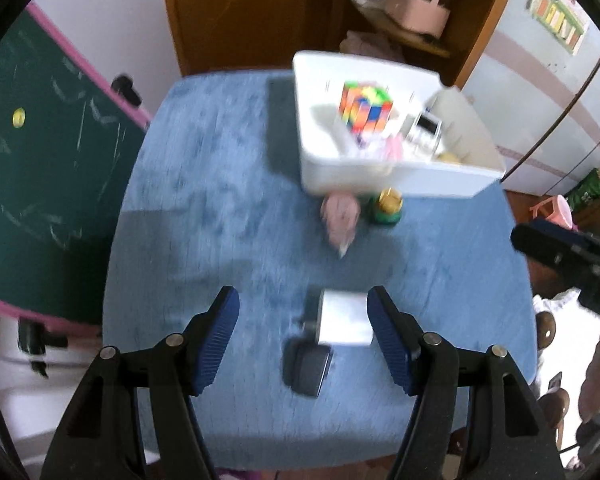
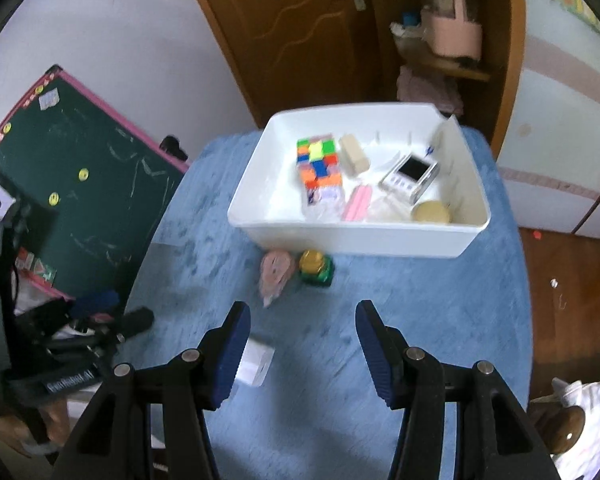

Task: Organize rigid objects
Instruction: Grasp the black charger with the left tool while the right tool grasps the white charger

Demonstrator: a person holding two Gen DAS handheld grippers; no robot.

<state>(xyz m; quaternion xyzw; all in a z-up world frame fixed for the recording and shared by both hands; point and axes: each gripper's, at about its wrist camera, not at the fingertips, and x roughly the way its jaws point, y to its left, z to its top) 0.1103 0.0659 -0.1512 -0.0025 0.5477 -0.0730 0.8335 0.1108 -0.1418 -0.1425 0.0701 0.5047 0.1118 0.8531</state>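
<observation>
On blue tablecloth (image 2: 420, 320), white bin (image 2: 352, 240) holding colour cube (image 2: 318, 164), both tools (image 1: 304, 312) (image 2: 302, 324) wide open, empty, writing unreadable.

left gripper (image 1: 303, 330) fingers spread, right gripper (image 2: 302, 346) fingers spread

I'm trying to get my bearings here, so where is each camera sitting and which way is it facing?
Left wrist: on the left gripper, looking forward and down over the blue table at a white box between its open fingers; the right gripper shows at the edge.
Right wrist: on the right gripper, facing the white bin; fingers open, the left gripper at the left edge.
Shared: bin, Rubik's cube, pink item, green jar.
</observation>
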